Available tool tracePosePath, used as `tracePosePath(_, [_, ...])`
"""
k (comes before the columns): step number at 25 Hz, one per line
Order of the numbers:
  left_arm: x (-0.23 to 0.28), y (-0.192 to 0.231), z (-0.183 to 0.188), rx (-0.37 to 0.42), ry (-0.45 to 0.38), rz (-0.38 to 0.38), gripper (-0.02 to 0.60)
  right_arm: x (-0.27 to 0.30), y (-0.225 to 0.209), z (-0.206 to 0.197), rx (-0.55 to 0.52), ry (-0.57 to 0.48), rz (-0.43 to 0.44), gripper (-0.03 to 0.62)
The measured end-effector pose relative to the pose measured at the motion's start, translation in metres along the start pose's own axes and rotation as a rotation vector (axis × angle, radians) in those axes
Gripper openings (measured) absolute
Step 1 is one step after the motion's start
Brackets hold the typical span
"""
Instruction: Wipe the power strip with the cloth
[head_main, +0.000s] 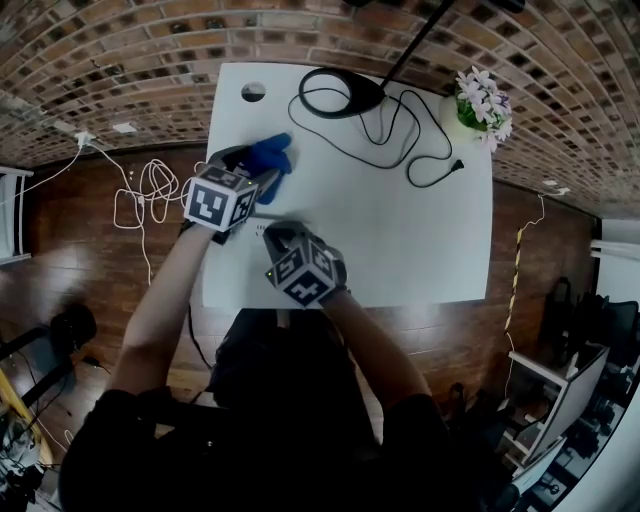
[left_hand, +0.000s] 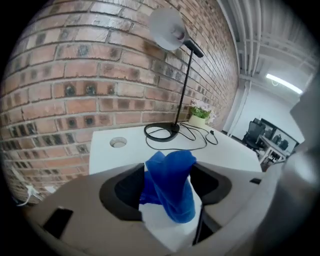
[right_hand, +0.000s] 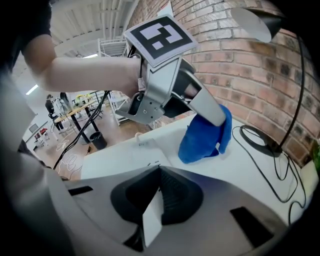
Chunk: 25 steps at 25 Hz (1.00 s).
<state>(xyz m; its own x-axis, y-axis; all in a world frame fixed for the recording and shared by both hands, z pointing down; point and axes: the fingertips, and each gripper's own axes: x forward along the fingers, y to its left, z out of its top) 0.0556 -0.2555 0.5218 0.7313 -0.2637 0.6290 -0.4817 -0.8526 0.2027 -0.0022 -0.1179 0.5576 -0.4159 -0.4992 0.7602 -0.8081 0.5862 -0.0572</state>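
A bunched blue cloth (head_main: 268, 158) stands on the white table (head_main: 400, 230) near its far left. My left gripper (head_main: 258, 172) is over it, and in the left gripper view the cloth (left_hand: 170, 187) rises between the wide-apart jaws of this open gripper (left_hand: 169, 170). The right gripper view shows one left finger (right_hand: 207, 107) lying on top of the cloth (right_hand: 205, 135). A flat white power strip (right_hand: 142, 147) lies just ahead of my right gripper (right_hand: 157, 169), which is shut with its tips down at the strip's near end. In the head view the right gripper (head_main: 278, 235) is near the table's left front.
A black desk lamp base (head_main: 340, 92) with its looping cable (head_main: 420, 150) sits at the back of the table. A potted flower (head_main: 480, 100) stands at the back right corner. A round cable hole (head_main: 254, 92) is at the back left. A brick wall runs behind.
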Motion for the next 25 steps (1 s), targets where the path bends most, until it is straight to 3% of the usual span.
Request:
tracePosePath(2, [-0.008,0.014,0.002,0.041,-0.017,0.082,0.29,0.0,0.001,0.0,-0.006,0.004,0.0,-0.011])
tracePosePath(4, [-0.015,0.02,0.006,0.045,-0.041,0.11,0.291,0.0,0.001,0.0,-0.008,0.007,0.001,-0.011])
tracePosePath(9, [-0.029,0.01,0.009,0.002,-0.065,0.055,0.291,0.001,0.0,-0.001,0.003,0.008,0.009,-0.011])
tracePosePath(16, [-0.052,-0.003,-0.017,-0.077,-0.03,0.012,0.295,0.002,0.002,-0.001,0.056,0.015,0.038,-0.009])
tracePosePath(20, [-0.056,-0.015,-0.029,-0.059,-0.001,0.01,0.296,-0.003,-0.011,0.004,0.044,0.002,-0.005,0.032])
tracePosePath(25, [-0.068,-0.02,-0.06,-0.095,0.026,0.021,0.296,-0.011,-0.006,0.007,0.056,-0.022,-0.017,0.031])
